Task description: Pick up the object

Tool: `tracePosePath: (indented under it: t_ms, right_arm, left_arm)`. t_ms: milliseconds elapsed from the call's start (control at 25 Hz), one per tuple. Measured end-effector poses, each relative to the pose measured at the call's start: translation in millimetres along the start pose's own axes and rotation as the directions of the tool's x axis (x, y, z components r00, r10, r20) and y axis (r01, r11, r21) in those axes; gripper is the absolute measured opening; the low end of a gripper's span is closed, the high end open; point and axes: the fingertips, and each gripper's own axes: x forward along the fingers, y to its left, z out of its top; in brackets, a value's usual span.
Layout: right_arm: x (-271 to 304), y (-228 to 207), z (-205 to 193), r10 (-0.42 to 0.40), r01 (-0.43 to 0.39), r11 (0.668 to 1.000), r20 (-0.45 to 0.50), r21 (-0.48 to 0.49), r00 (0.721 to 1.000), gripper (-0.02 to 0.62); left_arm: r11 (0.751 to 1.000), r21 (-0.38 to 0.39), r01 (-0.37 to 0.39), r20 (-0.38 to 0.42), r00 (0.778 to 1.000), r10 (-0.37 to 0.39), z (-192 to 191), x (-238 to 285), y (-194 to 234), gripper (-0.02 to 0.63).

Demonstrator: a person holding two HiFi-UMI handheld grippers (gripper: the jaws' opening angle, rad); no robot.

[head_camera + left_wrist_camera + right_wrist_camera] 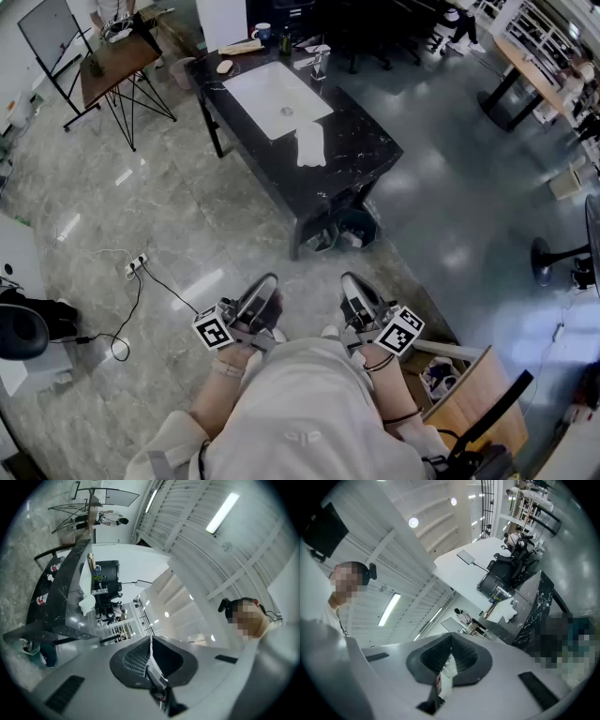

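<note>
— Which containers do we see?
— Far ahead, a white sink is set into the black table, with its drain showing. A cup stands at the table's far end, and we cannot tell what it holds. Bins sit under the near end, too dim to read.
— And the object?
— We take it for the white cloth. It lies crumpled on the table, just near and right of the sink, well apart from us.
— Our fingers?
— The left gripper and right gripper are close to our body. Both are clenched, jaws together on nothing.
</note>
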Motion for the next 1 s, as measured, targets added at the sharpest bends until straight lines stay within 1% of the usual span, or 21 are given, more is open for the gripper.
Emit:
tracePosePath:
  t_ms: [120,280,400,560,680,800,880,1000]
  right_arm:
    - [5.1,4.7,-12.0,-0.018,0.018,1.0,0.001,-0.012,1.0,0.021]
    - [3.4,5.4,-24.5,-0.055,0.055,0.998,0.01,-0.003,0.998,0.021]
    - [-3.0,2.0,-22.0,-0.087,0.088,0.996,0.031,-0.012,0.996,0.021]
    - [-8.8,-6.0,-13.1,-0.112,0.112,0.994,0.076,0.006,0.991,0.021]
    - [-9.2,-16.7,-9.1,-0.117,0.116,0.993,0.083,0.016,0.99,0.021]
    - [-7.5,-30.1,-2.3,-0.115,0.113,0.993,0.09,0.027,0.989,0.021]
    - [-7.7,-39.6,7.2,-0.115,0.111,0.993,0.107,0.038,0.988,0.021]
    - [-9.1,-56.0,24.3,-0.118,0.111,0.992,0.135,0.058,0.984,0.021]
  left_arm:
    - [1.0,-0.017,0.024,-0.013,1.0,-0.024,3.4,-8.0,3.3,0.008]
    - [0.998,-0.05,0.029,-0.042,0.999,-0.031,5.8,-9.6,15.2,0.008]
    - [0.996,-0.079,0.039,-0.063,0.997,-0.044,1.7,-5.7,20.2,0.008]
    - [0.995,-0.099,0.034,-0.092,0.995,-0.043,-4.4,3.8,27.2,0.008]
    - [0.995,-0.093,0.025,-0.114,0.993,-0.036,-6.6,15.0,33.8,0.009]
    - [0.997,-0.078,0.018,-0.116,0.993,-0.027,-4.8,25.1,45.4,0.009]
    - [0.997,-0.074,0.018,-0.12,0.992,-0.027,-4.8,35.0,51.5,0.009]
    - [0.998,-0.061,0.002,-0.147,0.989,-0.011,-6.9,55.1,57.6,0.009]
